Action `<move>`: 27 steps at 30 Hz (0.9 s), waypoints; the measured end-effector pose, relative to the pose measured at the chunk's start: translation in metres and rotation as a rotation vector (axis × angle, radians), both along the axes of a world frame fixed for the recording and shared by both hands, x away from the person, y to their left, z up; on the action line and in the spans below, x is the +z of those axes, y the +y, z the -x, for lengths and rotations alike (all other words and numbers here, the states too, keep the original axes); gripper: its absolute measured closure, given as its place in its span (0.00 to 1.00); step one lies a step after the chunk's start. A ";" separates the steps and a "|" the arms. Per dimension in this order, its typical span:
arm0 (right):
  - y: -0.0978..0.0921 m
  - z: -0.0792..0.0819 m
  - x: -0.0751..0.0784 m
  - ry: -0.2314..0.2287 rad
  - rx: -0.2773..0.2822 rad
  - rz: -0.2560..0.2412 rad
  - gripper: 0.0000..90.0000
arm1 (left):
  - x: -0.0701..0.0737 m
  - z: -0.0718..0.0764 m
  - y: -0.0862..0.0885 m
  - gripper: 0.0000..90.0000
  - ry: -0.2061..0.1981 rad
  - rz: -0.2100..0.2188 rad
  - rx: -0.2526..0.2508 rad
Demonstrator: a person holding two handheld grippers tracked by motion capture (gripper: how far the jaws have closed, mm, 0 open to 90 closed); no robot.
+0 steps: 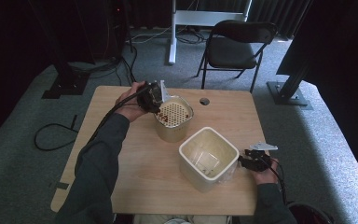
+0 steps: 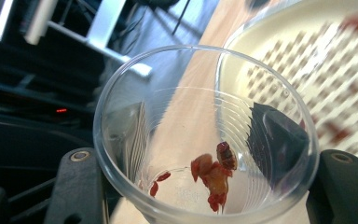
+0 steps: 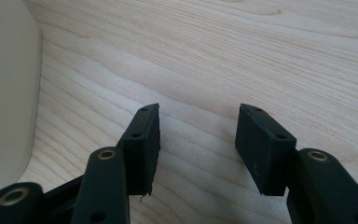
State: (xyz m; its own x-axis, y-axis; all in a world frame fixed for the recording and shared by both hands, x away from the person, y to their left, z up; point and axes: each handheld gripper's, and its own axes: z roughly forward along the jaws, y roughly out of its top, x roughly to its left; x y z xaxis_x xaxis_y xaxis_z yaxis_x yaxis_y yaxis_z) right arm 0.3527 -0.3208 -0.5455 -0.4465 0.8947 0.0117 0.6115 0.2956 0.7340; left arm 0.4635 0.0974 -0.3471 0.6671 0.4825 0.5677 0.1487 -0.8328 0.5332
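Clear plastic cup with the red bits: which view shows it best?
Left gripper view: the clear plastic cup sits close up in the left gripper, red pieces visible inside. In the high view it is small, tilted over the strainer basket.

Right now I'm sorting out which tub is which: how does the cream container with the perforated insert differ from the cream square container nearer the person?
The cream container with the perforated insert holds a holed strainer dotted with red bits; the cream square container has no strainer and shows something clear inside. The first stands farther back, under the clear plastic cup gripped by the left gripper; the second stands beside the open right gripper. Both stand upright on the wooden table.
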 end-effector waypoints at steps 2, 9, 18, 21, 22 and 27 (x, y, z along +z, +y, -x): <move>0.000 0.000 0.000 0.000 -0.001 0.000 0.54 | 0.008 -0.001 0.006 0.43 0.055 0.115 -0.016; 0.001 0.001 0.000 -0.001 0.000 0.000 0.54 | 0.021 -0.006 0.021 0.43 0.212 0.403 -0.071; 0.001 0.002 0.000 -0.002 0.003 -0.001 0.54 | 0.014 -0.003 0.028 0.43 0.289 0.550 -0.084; 0.001 0.002 0.000 -0.003 0.003 -0.002 0.54 | 0.012 -0.001 0.025 0.43 0.292 0.534 -0.087; 0.001 0.003 -0.001 -0.009 0.006 -0.006 0.54 | 0.012 0.002 0.022 0.43 0.290 0.521 -0.090; 0.000 0.004 -0.001 -0.010 0.005 -0.008 0.54 | 0.015 0.012 0.013 0.42 0.290 0.526 -0.120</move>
